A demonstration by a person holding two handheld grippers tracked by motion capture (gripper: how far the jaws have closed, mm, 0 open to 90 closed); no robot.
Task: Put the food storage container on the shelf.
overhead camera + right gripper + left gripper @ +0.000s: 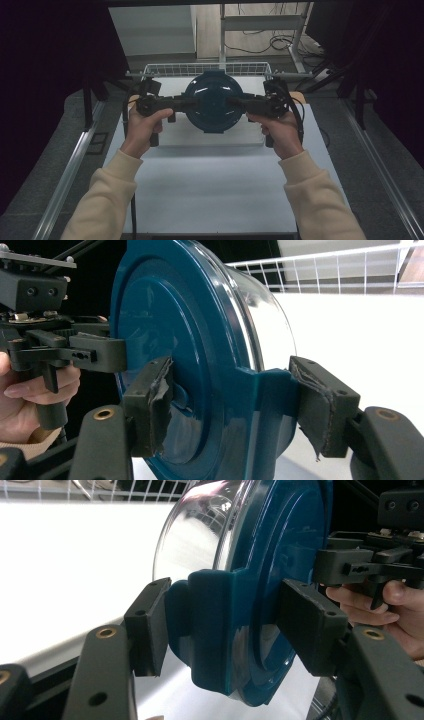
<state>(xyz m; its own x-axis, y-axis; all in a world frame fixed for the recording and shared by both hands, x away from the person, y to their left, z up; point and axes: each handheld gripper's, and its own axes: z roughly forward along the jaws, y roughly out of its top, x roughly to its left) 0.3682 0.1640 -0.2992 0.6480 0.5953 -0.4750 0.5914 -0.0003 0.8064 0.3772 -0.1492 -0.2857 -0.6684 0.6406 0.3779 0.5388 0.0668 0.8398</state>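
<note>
Both my grippers clamp the bowl (214, 101) by its 2 blue side tabs: left gripper (227, 625) on one, right gripper (232, 407) on the other. Bowl, lid on, is held over the desk's (215, 190) far edge, near the wire basket (207, 68). Grasp done; set-down left, I judge.

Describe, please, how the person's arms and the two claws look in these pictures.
Both arms wear cream long sleeves with ribbed cuffs. The left claw and right claw are matte black plastic with brass-coloured pivot bushings and flat black pads; the right one's pad covering is frayed. Black cables trail from them.
</note>
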